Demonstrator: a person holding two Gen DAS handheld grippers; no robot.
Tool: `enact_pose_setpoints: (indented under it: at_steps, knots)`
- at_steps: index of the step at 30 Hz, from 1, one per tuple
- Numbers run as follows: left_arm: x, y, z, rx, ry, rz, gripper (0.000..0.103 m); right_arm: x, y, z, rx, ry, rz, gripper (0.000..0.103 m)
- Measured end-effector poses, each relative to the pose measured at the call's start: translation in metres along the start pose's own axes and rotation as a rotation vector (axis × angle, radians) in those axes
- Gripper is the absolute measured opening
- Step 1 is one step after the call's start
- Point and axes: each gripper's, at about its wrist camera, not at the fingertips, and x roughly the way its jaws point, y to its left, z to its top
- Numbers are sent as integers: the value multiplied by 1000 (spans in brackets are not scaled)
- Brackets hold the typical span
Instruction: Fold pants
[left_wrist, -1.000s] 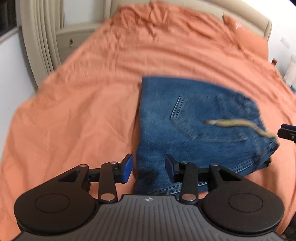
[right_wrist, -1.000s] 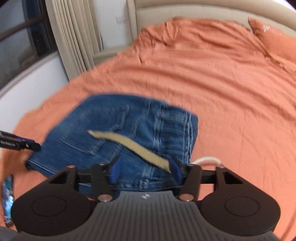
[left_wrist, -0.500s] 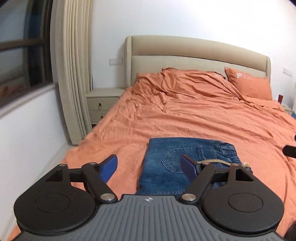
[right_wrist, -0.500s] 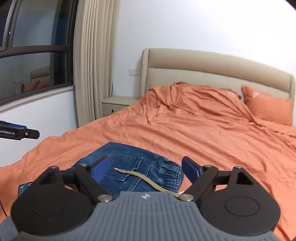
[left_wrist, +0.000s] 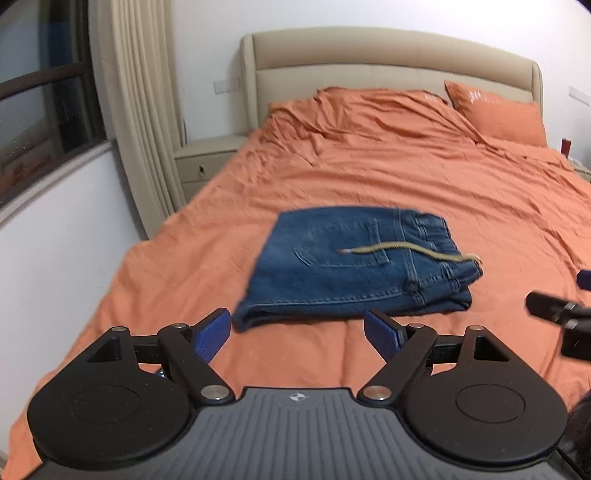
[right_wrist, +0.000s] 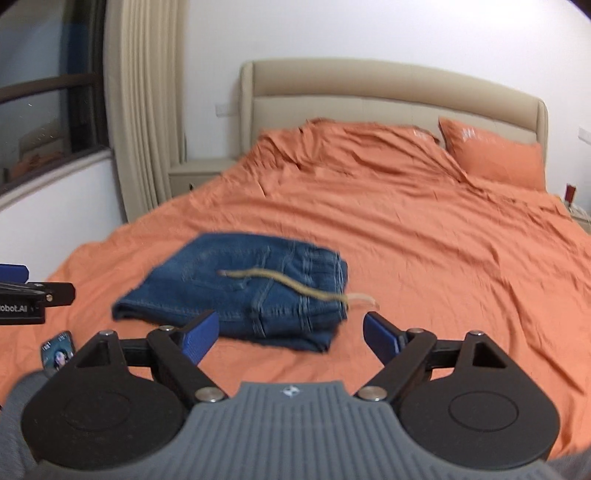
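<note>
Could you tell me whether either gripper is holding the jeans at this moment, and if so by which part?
Nothing is held. The left gripper, jaws opening, and the right gripper, open, are empty, apart from the folded jeans on the bed.

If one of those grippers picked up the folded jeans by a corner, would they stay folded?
Probably not. The jeans are soft denim lying in loose layers, so a lifted corner would likely let the stack sag open. The bundle looks thick, so fairly heavy for cloth. The drawstring lies loose on top and would likely dangle. Pushed on the wrinkled sheet, they would likely bunch, not roll.
</note>
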Motion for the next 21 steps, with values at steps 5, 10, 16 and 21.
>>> enact_pose_setpoints:
  at_steps: [5,10,16,21]
  knots:
    - [16,-20,-1,43,32,-21,96,20,3,-13,14,43,-24,82]
    - [33,-32,-8,75,75,-24,96,36,-1,-16,40,78,-26,82]
    - [37,-28,-9,67,96,-40,96,44,-2,-16,52,90,-13,82]
    - [37,-29,-10,68,99,-38,96,41,1,-15,44,80,-7,82]
